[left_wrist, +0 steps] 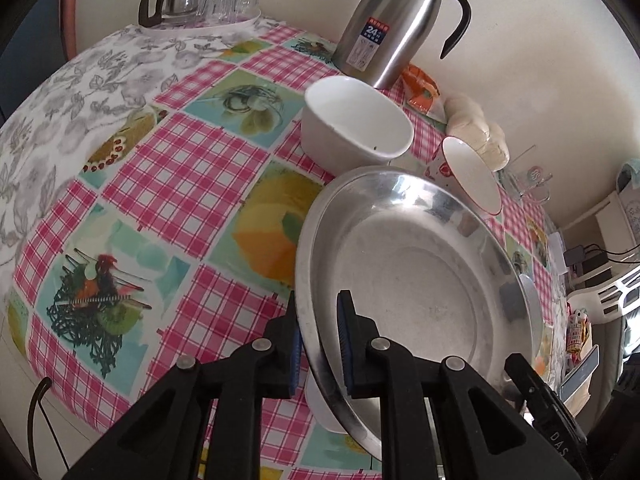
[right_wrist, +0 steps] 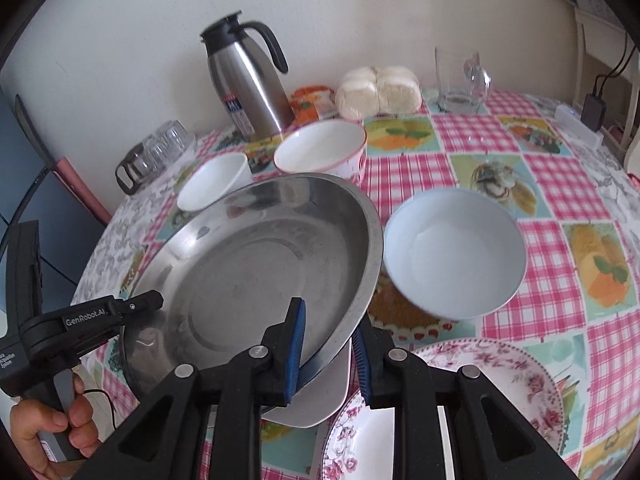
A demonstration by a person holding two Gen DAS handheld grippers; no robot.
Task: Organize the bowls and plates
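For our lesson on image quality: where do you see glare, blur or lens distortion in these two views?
Left wrist view: window glare streaks the steel plate's far rim; the checked tablecloth bulges from fisheye distortion. Right wrist view: the pale blue bowl is slightly soft-edged; the dark frame corners are vignetted.

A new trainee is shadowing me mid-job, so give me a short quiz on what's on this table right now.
1. True or false: only one hand-held gripper grips the steel plate.
2. Which dish lies just right of the right hand-held gripper? A floral plate; B glass teapot; C thermos jug.
3. How many bowls show in the right wrist view?
Key: 1 false, the left hand-held gripper clamps its rim too; 2 A; 3 three: white bowl, pink-rimmed bowl, pale blue bowl.
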